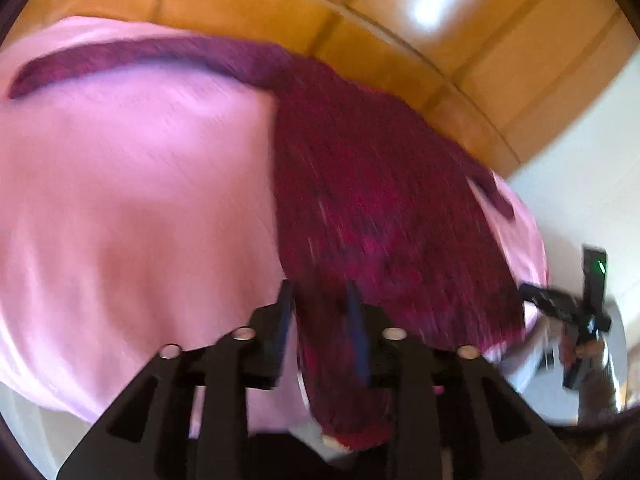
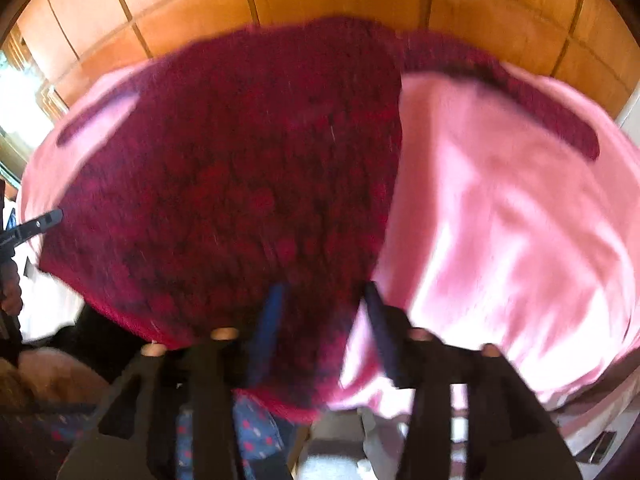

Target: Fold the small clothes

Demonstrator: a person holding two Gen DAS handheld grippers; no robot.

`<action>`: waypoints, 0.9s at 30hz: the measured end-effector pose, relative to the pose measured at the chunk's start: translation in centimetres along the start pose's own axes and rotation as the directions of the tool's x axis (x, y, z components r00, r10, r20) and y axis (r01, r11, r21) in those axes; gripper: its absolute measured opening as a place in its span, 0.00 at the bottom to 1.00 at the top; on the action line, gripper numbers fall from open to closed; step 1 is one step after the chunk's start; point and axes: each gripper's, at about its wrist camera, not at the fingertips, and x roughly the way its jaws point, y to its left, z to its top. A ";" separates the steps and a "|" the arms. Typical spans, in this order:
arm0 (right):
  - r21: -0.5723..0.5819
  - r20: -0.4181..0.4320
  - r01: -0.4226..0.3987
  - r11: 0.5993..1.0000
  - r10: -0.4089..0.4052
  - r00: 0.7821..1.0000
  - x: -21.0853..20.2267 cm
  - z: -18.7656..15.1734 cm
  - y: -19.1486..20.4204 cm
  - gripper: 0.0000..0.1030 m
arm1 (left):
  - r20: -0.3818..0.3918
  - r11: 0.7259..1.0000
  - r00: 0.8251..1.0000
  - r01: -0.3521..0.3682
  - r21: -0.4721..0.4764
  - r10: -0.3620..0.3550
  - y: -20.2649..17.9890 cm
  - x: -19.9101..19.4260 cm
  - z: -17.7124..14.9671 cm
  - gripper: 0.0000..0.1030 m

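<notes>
A dark magenta knitted garment (image 1: 372,208) lies spread on a pink cloth (image 1: 132,200), one long sleeve reaching to the far left. My left gripper (image 1: 320,300) is shut on the garment's near edge, fabric bunched between its fingers. In the right wrist view the same knit (image 2: 240,184) fills the left half over the pink cloth (image 2: 500,220). My right gripper (image 2: 324,300) is shut on the knit's near right corner. The left gripper also shows at the left edge of the right wrist view (image 2: 36,226); the right gripper shows at the right of the left wrist view (image 1: 568,308). Both views are motion-blurred.
An orange tiled floor (image 1: 320,4) lies beyond the cloth. A white surface (image 1: 592,168) stands at the right. A patterned blue fabric (image 2: 248,432) is below the right gripper.
</notes>
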 end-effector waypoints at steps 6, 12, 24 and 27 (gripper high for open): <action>-0.028 0.143 -0.101 0.994 0.104 0.984 2.2 5.7 5.9 0.74 | 0.150 0.958 0.982 -0.069 -0.277 0.114 6.9 -2.0 5.3 0.46; -0.122 0.154 -0.119 0.985 0.137 0.979 8.4 8.8 12.5 0.75 | 0.201 0.838 0.954 -0.081 -0.540 0.222 15.2 -2.6 9.7 0.57; -0.179 0.115 -0.109 0.978 0.131 0.985 14.5 7.9 14.0 0.92 | 0.215 0.718 0.941 -0.040 -0.695 0.261 23.1 1.1 17.7 0.13; -0.197 0.117 -0.094 0.976 0.118 0.986 15.2 8.1 14.6 0.95 | 0.237 0.748 0.888 -0.159 -0.644 0.393 22.8 -0.2 20.3 0.08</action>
